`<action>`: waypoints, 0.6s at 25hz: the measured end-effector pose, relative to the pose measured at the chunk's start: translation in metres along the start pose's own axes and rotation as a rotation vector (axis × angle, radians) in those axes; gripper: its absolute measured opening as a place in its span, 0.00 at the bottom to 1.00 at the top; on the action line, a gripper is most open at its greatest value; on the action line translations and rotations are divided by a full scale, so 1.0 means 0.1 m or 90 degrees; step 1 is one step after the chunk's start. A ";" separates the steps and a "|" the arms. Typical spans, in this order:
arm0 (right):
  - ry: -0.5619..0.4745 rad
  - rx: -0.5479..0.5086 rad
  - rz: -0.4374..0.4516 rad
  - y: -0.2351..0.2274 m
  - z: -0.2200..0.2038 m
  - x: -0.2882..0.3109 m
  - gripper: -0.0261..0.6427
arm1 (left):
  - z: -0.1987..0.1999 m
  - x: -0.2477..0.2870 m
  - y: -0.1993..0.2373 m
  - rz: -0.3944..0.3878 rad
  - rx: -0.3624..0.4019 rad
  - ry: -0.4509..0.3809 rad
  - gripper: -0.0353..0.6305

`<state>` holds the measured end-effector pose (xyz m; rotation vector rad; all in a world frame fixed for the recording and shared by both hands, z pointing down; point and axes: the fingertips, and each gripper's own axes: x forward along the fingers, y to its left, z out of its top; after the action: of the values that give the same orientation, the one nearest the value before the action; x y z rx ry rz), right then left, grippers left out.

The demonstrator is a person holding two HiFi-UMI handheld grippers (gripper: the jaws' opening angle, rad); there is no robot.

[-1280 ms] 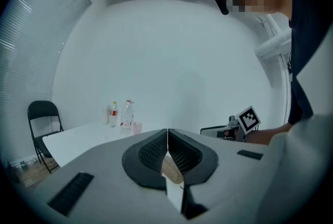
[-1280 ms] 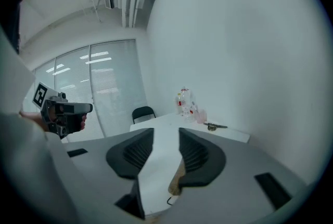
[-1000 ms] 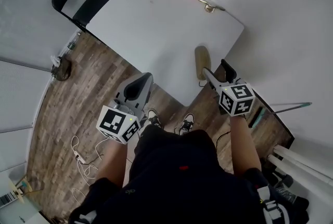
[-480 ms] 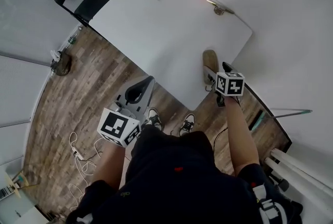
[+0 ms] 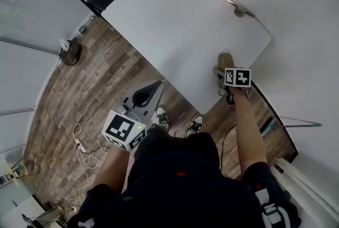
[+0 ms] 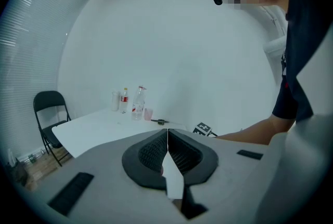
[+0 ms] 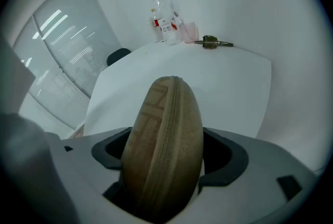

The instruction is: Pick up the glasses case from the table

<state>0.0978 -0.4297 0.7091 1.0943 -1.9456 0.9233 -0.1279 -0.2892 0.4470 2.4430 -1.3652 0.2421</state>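
- right gripper [image 5: 221, 76]: jaws have just been opening and now straddle the glasses case [image 7: 165, 134], seemingly without pressing it.
- the case lies on the white table [image 5: 175, 26], near its edge.
- left gripper [image 6: 167, 137]: clenched, empty.

Left gripper [image 5: 151, 91] [image 6: 167, 132]: jaws closed flat against each other, nothing between them.
Left gripper pose: points forward, a little below level; held low, close in front of the body.
Left forearm [image 5: 113, 164]: bare, bent, kept near the body.
Right gripper [image 5: 222, 75] [image 7: 169, 148]: jaws spread wide, and they have just been opening.
Right gripper content: case [image 5: 225, 59] [image 7: 167, 108] stands between the jaws; pads not pressing on it.
Right gripper pose: tilted steeply down.
Right forearm [image 5: 249, 131]: bare, stretched forward, well ahead of the left.
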 end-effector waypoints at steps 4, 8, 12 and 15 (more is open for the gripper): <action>-0.010 0.019 -0.012 -0.02 0.00 0.00 0.61 | -0.02 0.01 -0.04 -0.010 0.000 -0.005 0.09; -0.056 0.007 -0.029 -0.02 0.05 -0.12 0.55 | 0.03 0.01 -0.05 -0.015 0.000 -0.009 0.09; -0.135 0.000 -0.013 0.05 0.18 -0.38 0.53 | 0.08 -0.01 -0.06 -0.019 0.003 -0.018 0.09; -0.207 0.000 0.012 0.18 0.37 -0.73 0.52 | 0.15 -0.01 -0.09 -0.025 0.006 -0.029 0.09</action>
<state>0.1014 -0.4258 0.6257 1.2929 -2.2183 0.7924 -0.1215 -0.2895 0.4312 2.4953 -1.3359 0.1858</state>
